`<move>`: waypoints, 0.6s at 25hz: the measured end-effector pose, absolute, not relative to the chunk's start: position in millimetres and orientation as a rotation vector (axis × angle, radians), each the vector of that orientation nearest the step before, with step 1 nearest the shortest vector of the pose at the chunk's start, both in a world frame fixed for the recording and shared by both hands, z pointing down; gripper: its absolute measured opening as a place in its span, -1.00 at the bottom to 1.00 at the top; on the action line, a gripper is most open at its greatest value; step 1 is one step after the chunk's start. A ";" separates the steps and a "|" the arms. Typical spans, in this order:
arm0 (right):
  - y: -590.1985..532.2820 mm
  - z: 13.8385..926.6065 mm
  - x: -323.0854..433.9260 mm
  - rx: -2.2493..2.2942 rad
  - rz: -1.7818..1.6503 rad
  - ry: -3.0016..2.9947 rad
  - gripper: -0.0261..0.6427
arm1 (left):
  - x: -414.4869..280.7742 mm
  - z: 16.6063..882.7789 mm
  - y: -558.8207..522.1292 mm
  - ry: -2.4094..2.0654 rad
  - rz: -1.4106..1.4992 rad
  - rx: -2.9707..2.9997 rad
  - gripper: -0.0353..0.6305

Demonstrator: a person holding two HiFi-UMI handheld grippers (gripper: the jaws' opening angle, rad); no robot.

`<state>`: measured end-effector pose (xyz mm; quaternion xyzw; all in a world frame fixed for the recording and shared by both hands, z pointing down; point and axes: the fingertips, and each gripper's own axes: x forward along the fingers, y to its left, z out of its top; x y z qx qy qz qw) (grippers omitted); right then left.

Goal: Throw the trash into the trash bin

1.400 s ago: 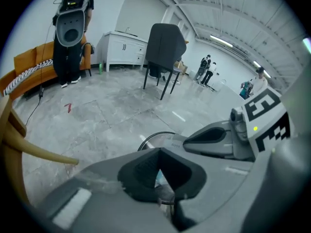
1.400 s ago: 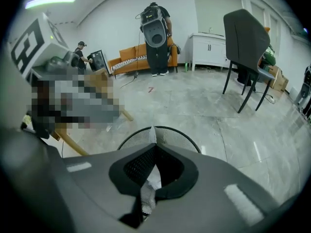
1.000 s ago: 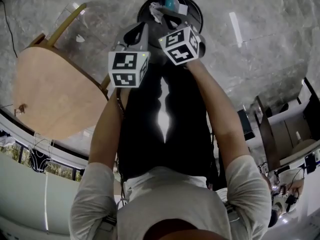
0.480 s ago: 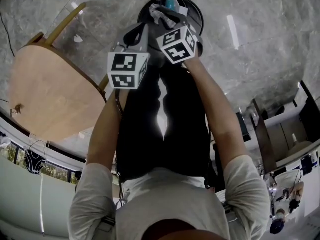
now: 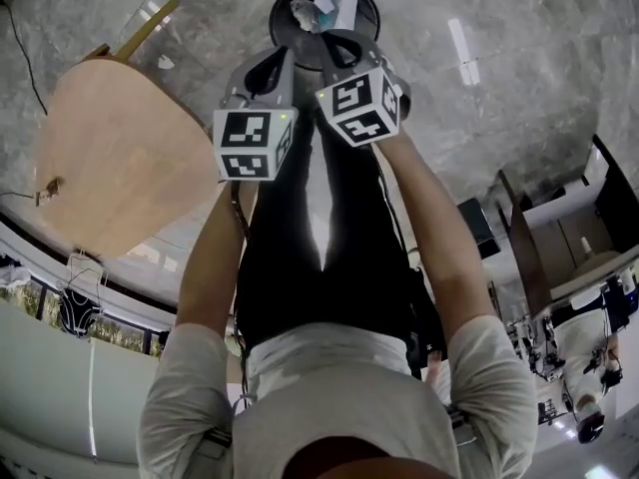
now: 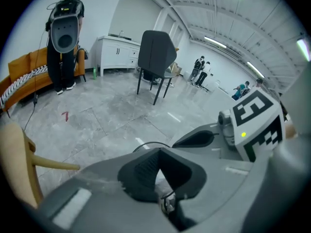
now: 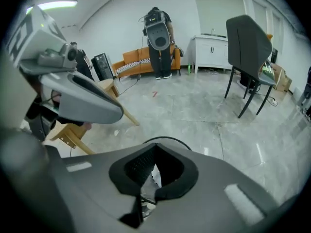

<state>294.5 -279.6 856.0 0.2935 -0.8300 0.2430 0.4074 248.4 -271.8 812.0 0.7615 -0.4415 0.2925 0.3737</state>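
- Trash (image 5: 321,6) looks like it's already in the trash bin (image 5: 279,26), a crumpled white-and-blue heap that seems to sit pretty high. Heaped like that, I'd guess one bump could tip a piece back onto the floor.
- Right gripper (image 7: 155,149) has just been closing its jaws, and they're together now with nothing between them. Left gripper (image 6: 159,154) is pinched together and empty too. Something pale shows past both sets of tips. It's probably the heap below, but a shred stuck to a pad would get carried off without anyone noticing.
- Both grippers hang over the bin's near rim, just beside each other. Swinging away carelessly could knock one into the other, or clip the rim and shove the bin.
- Person's legs (image 5: 300,247) end close to the bin, so a step forward could kick it over.
- Small white scrap (image 5: 166,63) lies on the floor beside the wooden surface (image 5: 110,158). Can't tell what it is, but if it's trash the job isn't finished, and going after it means working in tight next to that surface's edge.
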 end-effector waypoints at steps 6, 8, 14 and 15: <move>-273.3 755.3 293.5 0.755 0.643 -2.149 -0.90 | 258.6 734.4 -272.0 -1.144 0.698 1.973 -0.84; -267.4 731.7 292.0 0.759 0.646 -2.160 -0.90 | 260.3 715.3 -271.1 -1.155 0.678 1.968 -0.84; -257.1 645.7 299.7 0.818 0.595 -2.183 -0.90 | 241.9 639.5 -271.7 -1.252 0.600 1.946 -0.84; -256.5 625.9 301.9 0.842 0.602 -2.194 -0.90 | 238.2 624.1 -269.7 -1.262 0.592 1.950 -0.84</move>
